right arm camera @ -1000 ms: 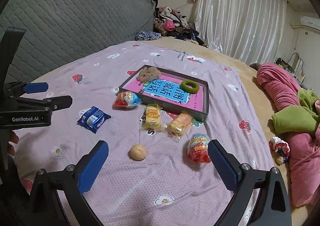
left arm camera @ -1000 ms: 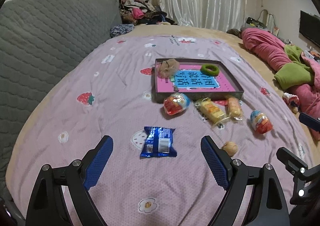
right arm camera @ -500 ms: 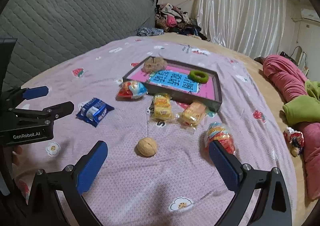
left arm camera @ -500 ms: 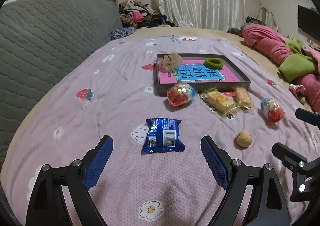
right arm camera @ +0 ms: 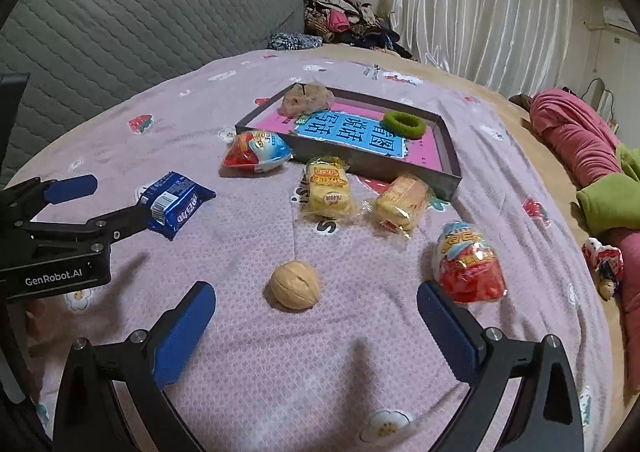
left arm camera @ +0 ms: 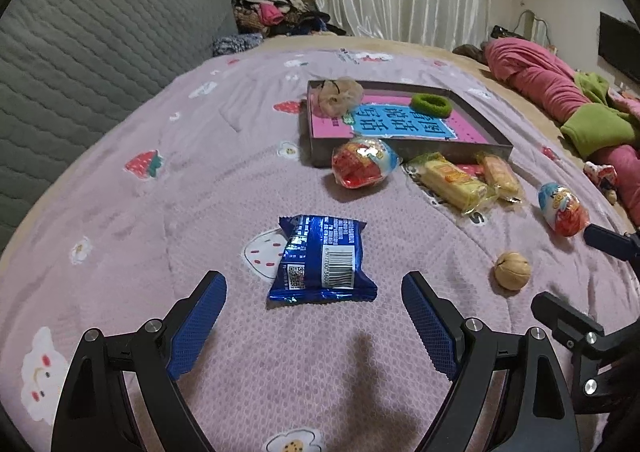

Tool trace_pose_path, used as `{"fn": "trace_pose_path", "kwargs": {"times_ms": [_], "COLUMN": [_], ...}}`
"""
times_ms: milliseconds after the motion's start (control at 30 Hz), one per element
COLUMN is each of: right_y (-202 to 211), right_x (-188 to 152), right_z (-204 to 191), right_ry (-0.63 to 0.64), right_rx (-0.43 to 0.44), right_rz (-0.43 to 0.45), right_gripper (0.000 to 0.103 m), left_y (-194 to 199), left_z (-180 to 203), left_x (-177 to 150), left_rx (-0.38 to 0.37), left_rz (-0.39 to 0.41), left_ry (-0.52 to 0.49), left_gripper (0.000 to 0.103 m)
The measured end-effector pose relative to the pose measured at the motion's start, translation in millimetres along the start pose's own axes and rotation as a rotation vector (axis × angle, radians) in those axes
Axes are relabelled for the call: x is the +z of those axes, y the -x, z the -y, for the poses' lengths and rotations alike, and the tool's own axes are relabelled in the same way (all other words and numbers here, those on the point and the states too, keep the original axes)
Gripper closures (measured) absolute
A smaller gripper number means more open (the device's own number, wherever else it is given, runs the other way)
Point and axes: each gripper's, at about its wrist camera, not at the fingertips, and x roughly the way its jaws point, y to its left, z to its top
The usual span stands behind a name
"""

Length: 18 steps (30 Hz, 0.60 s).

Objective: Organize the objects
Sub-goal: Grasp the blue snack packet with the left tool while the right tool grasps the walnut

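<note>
Left wrist view: the left tool [left arm camera: 314, 284] hangs wide apart over the bed [left arm camera: 160, 212], nothing gripped, and the blue snack packet [left arm camera: 322, 264] lies flat just ahead between its blue pads. Beyond sit a red egg-shaped packet [left arm camera: 362, 166], yellow cake packs [left arm camera: 456, 182] and the shallow box [left arm camera: 460, 150], with a walnut [left arm camera: 512, 270] off right.

Right wrist view: the right tool [right arm camera: 316, 298] gapes wide too, empty, the walnut [right arm camera: 295, 289] lying between its tips. A second egg-shaped packet [right arm camera: 468, 262] rests beside the right pad.
</note>
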Motion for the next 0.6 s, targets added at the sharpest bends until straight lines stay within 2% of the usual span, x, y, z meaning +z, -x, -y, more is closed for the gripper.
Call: {"fn": "trace_pose_path", "kwargs": {"times_ms": [233, 567, 600], "right_y": [-17.6, -36.8, -39.3], "right_x": [-1.8, 3.0, 2.9], "right_z": [-3.6, 2.5, 2.3], "right_ry": [-0.006, -0.048, -0.047], "right_rx": [-0.025, -0.044, -0.045], "right_rz": [-0.033, -0.059, -0.067], "right_gripper": [0.002, 0.003, 0.005], "left_y": [-18.1, -47.3, -49.2], "left_z": [-7.7, -3.4, -3.6], "left_x": [3.1, 10.8, 11.1], "left_rx": [-0.021, -0.003, -0.004], "left_rz": [-0.019, -0.061, -0.063], "left_ry": [0.024, -0.013, -0.016], "left_gripper": [0.013, 0.013, 0.013]}}
